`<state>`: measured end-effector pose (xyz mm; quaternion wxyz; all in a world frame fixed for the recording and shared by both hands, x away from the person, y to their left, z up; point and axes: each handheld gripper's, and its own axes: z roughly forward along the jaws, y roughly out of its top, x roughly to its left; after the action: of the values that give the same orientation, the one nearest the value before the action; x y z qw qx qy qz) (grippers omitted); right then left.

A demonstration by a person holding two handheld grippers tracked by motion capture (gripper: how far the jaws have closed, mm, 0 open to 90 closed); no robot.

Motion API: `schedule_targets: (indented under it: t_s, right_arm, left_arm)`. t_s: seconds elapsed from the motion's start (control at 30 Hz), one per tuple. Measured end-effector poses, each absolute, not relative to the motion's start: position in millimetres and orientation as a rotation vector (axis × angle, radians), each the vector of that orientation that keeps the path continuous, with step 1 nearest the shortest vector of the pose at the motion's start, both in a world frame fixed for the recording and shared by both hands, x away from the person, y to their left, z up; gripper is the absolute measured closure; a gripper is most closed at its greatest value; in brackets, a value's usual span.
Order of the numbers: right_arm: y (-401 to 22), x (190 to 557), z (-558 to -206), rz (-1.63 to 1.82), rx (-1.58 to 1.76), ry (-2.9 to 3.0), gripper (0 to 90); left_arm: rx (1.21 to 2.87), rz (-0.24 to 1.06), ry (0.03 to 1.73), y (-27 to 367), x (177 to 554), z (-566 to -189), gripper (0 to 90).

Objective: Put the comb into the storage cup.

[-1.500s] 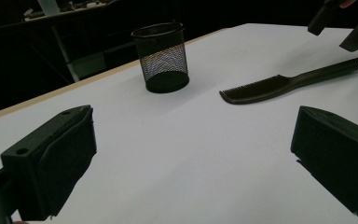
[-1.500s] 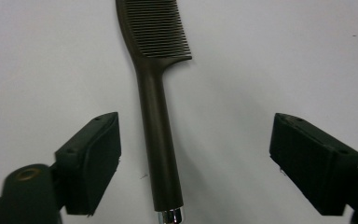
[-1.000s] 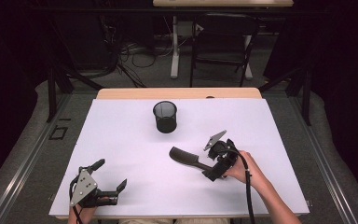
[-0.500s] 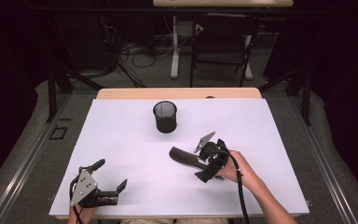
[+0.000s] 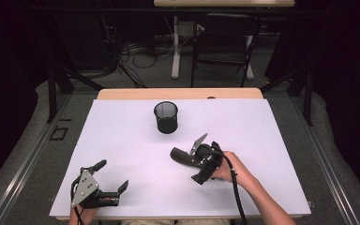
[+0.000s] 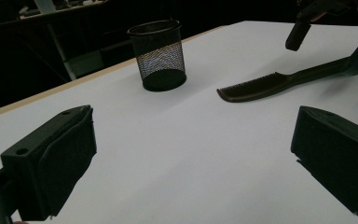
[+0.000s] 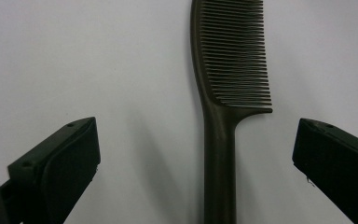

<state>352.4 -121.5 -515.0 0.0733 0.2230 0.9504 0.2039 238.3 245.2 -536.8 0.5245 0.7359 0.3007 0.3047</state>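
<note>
A dark comb (image 5: 180, 156) lies flat on the white table (image 5: 122, 136), teeth end to the left. My right gripper (image 5: 198, 160) hovers open over its handle. In the right gripper view the handle (image 7: 219, 163) runs up between the two spread jaws, touching neither, and the teeth point right. My left gripper (image 5: 111, 175) rests open near the front left edge, holding nothing. From the left gripper view I see the comb (image 6: 279, 81), the right gripper (image 6: 331, 44) at its handle end, and a black mesh cup (image 6: 161, 56) standing upright.
The mesh cup (image 5: 166, 117) stands at the middle back of the table, apart from the comb. A wooden strip (image 5: 178, 93) borders the far edge. Beyond it are a chair, desk legs and cables on the floor.
My right gripper has slid left along the table over the comb's handle, so its jaws now straddle it. The comb, cup and left gripper have stayed put.
</note>
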Motion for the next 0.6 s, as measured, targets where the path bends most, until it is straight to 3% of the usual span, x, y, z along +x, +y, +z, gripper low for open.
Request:
schedule_targets:
  t_s: [0.23, 0.6]
  right_arm:
    - [-118.4, 360.1, -521.8, 0.534, 0.704, 2.868, 25.7]
    - [-119.0, 366.9, -527.7, 0.476, 0.769, 2.904, 53.3]
  left_arm:
    - [1.764, 0.724, 0.717, 245.7, 238.3, -536.8, 0.1]
    - [1.763, 0.715, 0.715, 245.6, 238.8, -537.2, 0.1]
